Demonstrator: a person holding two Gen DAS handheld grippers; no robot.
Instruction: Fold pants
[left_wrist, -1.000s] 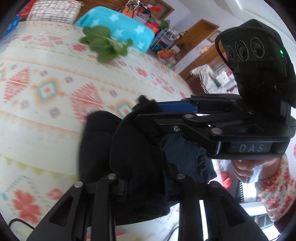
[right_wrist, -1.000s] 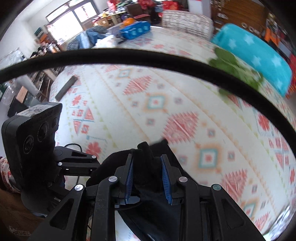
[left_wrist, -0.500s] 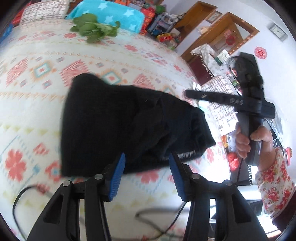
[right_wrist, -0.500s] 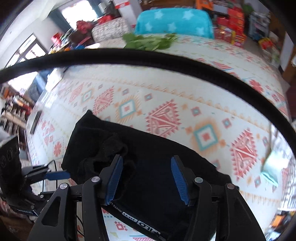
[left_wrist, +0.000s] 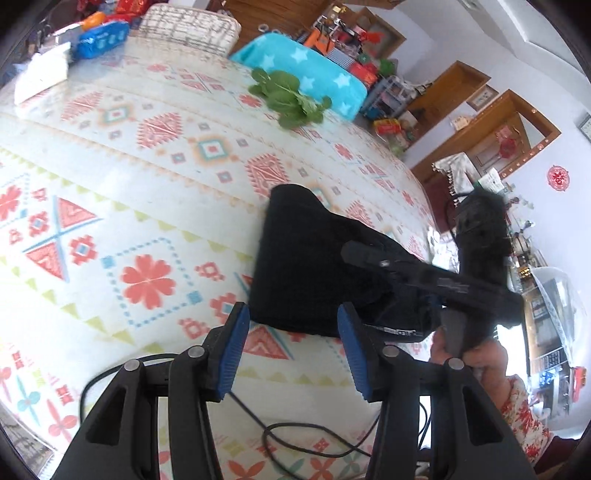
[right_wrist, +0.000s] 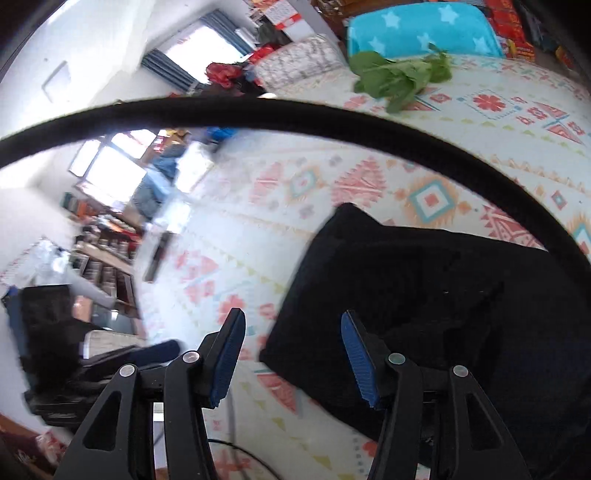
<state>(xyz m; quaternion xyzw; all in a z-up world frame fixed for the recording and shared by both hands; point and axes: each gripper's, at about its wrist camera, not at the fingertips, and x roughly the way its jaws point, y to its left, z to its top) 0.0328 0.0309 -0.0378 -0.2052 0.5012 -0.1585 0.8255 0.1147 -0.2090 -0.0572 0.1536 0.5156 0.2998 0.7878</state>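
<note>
Both grippers angle down over a patterned bed. The left gripper (left_wrist: 291, 347) and right gripper (right_wrist: 291, 358) stand apart-jawed, gripping nothing; a second ago both pinched the cloth, then widened. The folded black pants (left_wrist: 314, 266) lie flat at one o'clock. Only the left view shows the hand (left_wrist: 476, 354) gripping the right tool.

pants (left_wrist: 306, 266): black | tablecloth (left_wrist: 155, 173): cream, red-teal geometric | cushion (left_wrist: 306, 70): turquoise, seemingly starred

Right gripper (right_wrist: 291, 354), jaws parted and empty, above the patterned cloth (right_wrist: 369, 177). Folded black pants (right_wrist: 424, 295) lie beneath; leafy greens (right_wrist: 399, 77) beyond.
</note>
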